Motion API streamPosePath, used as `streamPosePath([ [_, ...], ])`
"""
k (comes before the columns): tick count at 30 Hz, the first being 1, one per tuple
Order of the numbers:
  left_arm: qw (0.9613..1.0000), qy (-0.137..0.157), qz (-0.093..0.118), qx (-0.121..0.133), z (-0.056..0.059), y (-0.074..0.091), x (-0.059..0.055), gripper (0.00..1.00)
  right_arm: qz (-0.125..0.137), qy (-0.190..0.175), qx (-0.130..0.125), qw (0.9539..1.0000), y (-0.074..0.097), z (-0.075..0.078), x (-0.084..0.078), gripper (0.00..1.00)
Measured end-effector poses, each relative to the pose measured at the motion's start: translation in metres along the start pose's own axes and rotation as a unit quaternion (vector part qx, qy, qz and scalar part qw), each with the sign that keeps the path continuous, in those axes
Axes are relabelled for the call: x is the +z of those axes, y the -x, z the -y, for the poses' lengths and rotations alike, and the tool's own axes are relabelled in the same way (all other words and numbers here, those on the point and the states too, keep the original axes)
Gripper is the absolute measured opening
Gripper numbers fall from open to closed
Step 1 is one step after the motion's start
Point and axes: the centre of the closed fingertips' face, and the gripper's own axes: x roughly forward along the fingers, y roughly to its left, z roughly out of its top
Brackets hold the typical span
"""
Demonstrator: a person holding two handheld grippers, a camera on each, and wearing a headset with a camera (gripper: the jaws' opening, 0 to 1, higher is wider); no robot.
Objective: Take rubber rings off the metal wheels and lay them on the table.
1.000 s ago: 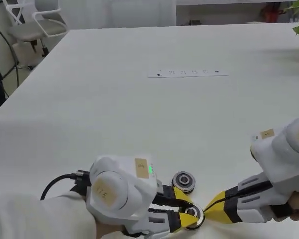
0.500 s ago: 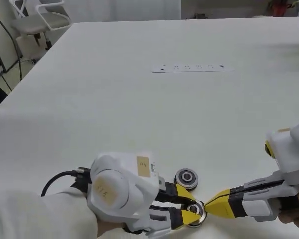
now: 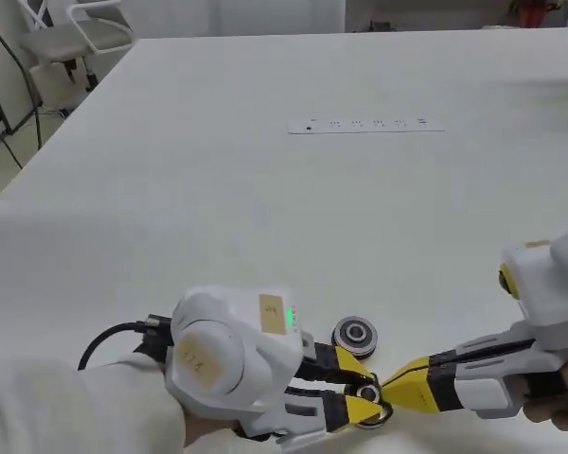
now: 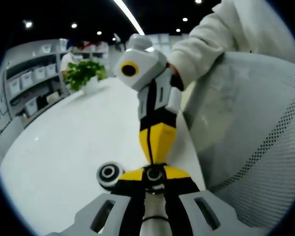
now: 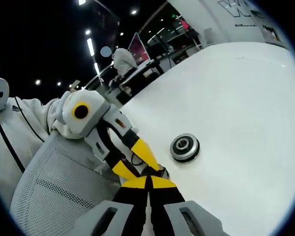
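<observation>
A big white table [image 3: 265,189] fills the room, and the work is at its near edge. There the left tongs [image 3: 358,388] pinch a small metal wheel [image 3: 367,394] between their yellow tips and hold it just above the table. The right tongs [image 3: 390,390] come in from the right with their tips pressed together into a point, and that point touches the right edge of the held wheel. I cannot tell if a bit of rubber ring is caught between those tips. Over the last second very little has changed: the two tongs still meet at the wheel, and the right one has only shifted a little. No ring lies on the table, so I think the pulling has only just begun. Just past the tongs a second wheel [image 3: 354,334] lies flat on the table, with its black ring [image 5: 184,158] still around it, so that one is left to do. Far across the table is a row of sockets [image 3: 366,125]. At the far left stands a chair [image 3: 76,38].
</observation>
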Motion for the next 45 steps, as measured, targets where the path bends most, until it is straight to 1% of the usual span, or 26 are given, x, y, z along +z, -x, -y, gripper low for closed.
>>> streamPosePath([
  [1, 1.0000, 0.000, 0.000, 0.000, 0.000, 0.000, 0.000, 0.14, -0.006, 0.008, -0.005, 0.9999, -0.001, 0.001, 0.000, 0.00],
  [3, 1.0000, 0.001, 0.000, 0.000, 0.000, -0.001, 0.000, 0.14, -0.014, 0.011, -0.011, 0.9998, -0.002, 0.004, -0.002, 0.00],
  [6, 1.0000, 0.003, 0.001, 0.000, 0.000, -0.001, 0.000, 0.14, -0.015, -0.001, -0.015, 0.9998, 0.000, 0.006, -0.003, 0.00],
  [10, 1.0000, 0.009, 0.002, 0.000, 0.000, -0.001, 0.000, 0.15, -0.025, 0.011, -0.028, 0.9992, 0.003, 0.011, -0.005, 0.00],
  [12, 1.0000, 0.009, 0.002, -0.001, 0.000, -0.001, 0.001, 0.15, -0.024, 0.014, -0.033, 0.9991, 0.003, 0.012, -0.004, 0.00],
  [16, 0.9998, 0.020, 0.001, -0.003, -0.001, -0.001, 0.001, 0.15, -0.024, 0.014, -0.038, 0.9989, 0.004, 0.016, -0.002, 0.00],
  [21, 0.9997, 0.016, -0.012, -0.014, 0.000, 0.002, 0.001, 0.15, -0.024, 0.020, -0.039, 0.9987, 0.004, 0.015, -0.001, 0.00],
  [24, 0.9996, 0.009, -0.016, -0.020, 0.000, 0.007, 0.000, 0.20, -0.028, 0.026, -0.042, 0.9984, 0.005, 0.016, -0.001, 0.00],
  [28, 0.9996, 0.006, -0.011, -0.025, 0.000, 0.020, 0.005, 0.27, -0.029, 0.028, -0.045, 0.9981, 0.006, 0.017, 0.001, 0.00],
  [30, 0.9996, 0.002, -0.008, -0.026, -0.001, 0.027, 0.008, 0.32, -0.035, 0.040, -0.050, 0.9973, 0.007, 0.017, 0.001, 0.00],
  [31, 0.9997, 0.001, -0.007, -0.024, -0.002, 0.030, 0.009, 0.35, -0.033, 0.042, -0.050, 0.9973, 0.008, 0.017, 0.003, 0.00],
  [33, 0.9998, 0.000, -0.005, -0.017, -0.007, 0.041, 0.013, 0.40, -0.031, 0.041, -0.050, 0.9974, 0.009, 0.017, 0.005, 0.00],
  [37, 1.0000, 0.005, 0.003, -0.005, -0.014, 0.060, 0.019, 0.49, -0.034, 0.053, -0.056, 0.9964, 0.011, 0.017, 0.007, 0.00],
  [39, 1.0000, -0.007, 0.002, 0.006, -0.018, 0.069, 0.018, 0.53, -0.034, 0.054, -0.060, 0.9962, 0.012, 0.019, 0.008, 0.00],
  [41, 0.9998, -0.010, -0.001, 0.019, -0.023, 0.078, 0.017, 0.54, -0.034, 0.054, -0.060, 0.9961, 0.013, 0.019, 0.009, 0.00],
  [45, 0.9995, -0.009, -0.002, 0.029, -0.025, 0.092, 0.017, 0.58, -0.038, 0.061, -0.060, 0.9956, 0.014, 0.016, 0.010, 0.00],
])
